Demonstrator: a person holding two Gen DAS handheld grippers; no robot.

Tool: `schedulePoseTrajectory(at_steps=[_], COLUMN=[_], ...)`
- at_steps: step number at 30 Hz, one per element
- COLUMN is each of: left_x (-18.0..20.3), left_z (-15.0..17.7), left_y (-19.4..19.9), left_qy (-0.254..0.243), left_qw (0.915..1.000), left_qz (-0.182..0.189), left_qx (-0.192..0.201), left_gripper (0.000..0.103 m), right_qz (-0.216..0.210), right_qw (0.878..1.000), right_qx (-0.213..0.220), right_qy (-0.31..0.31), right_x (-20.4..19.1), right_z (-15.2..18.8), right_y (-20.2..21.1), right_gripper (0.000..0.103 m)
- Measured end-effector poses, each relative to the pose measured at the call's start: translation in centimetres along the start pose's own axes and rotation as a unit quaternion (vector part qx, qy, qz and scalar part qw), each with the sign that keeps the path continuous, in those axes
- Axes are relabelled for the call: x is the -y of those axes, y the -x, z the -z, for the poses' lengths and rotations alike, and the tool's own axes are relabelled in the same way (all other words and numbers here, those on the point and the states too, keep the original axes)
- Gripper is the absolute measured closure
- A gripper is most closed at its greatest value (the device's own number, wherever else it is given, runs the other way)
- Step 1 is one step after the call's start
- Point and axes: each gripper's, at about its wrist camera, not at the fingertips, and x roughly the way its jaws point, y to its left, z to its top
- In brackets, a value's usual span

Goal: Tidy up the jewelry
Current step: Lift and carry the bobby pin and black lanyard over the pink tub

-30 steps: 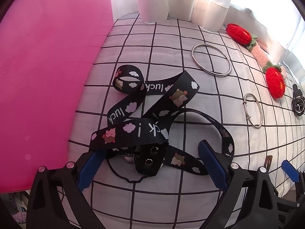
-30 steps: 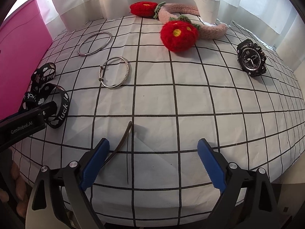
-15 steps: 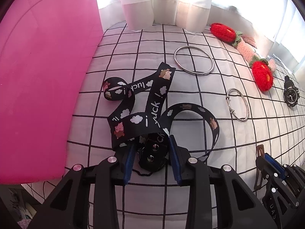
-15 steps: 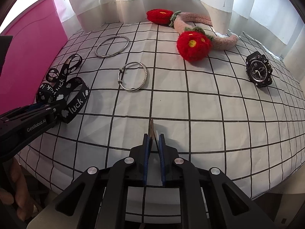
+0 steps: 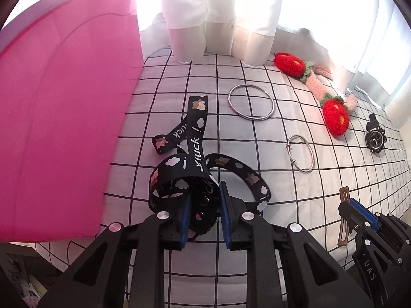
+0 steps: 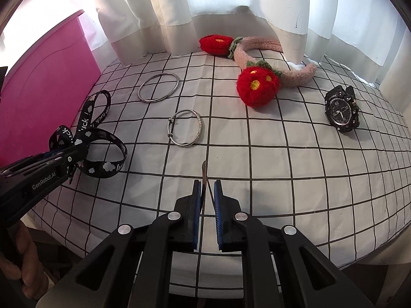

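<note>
Left gripper [image 5: 204, 211]: jaws closing, pads already pressing the snap end of the black printed fabric strap [image 5: 197, 154]; rest of strap trailing on the grid-patterned white counter [image 5: 257, 269], beside the pink box [image 5: 64, 115].
Right gripper [image 6: 206, 205]: clamped together on the thin brown hair clip [image 6: 204, 177], tip sticking out above the cloth.
Done: two pieces gripped, none stowed so far as visible.
Left lying: large plain silver bangle [image 6: 158, 87], smaller clasped silver bracelet [image 6: 185, 127], pink knitted headband with red strawberries [image 6: 259, 77], black sport wristwatch [image 6: 340, 111].
Progress: early, judging by the spread.
</note>
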Motion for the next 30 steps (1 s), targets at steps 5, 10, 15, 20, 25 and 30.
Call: schedulePoseTrajectory(at_steps=[5,10,15,20,25,30], left_x=[0.0,0.1,0.2,0.2,0.1,-0.5], left_z=[-0.9,-2.1,-3.4,-4.4,-5.8,-7.3], left_y=[2.4,5.2,7.5,9.3,11.5,14.3], left_qy=[0.004,0.006,0.008,0.017,0.021,0.025], left_qw=[0.9994,0.9977,0.9956,0.9929,0.9895,0.984], left_qz=[0.017,0.025,0.027,0.031,0.032,0.021], left_qx=[0.03,0.063,0.089,0.113,0.139,0.175], left_gripper=[0.083,0.083,0.083,0.083,0.083,0.083], right_qz=[-0.006,-0.012,-0.02,-0.025,-0.036,-0.055], right_qw=[1.0,0.999,0.998,0.996,0.993,0.987], right_qx=[0.016,0.036,0.057,0.076,0.102,0.134], right_qy=[0.001,0.006,0.017,0.029,0.047,0.066], right_x=[0.2,0.0,-0.4,-1.0,-2.1,-3.8], right_z=[-0.8,-1.9,-3.3,-4.7,-6.7,-9.1], right_y=[1.4,2.9,4.6,6.3,8.2,10.1], right_gripper=[0.093,0.093,0.093,0.093,0.093,0.093])
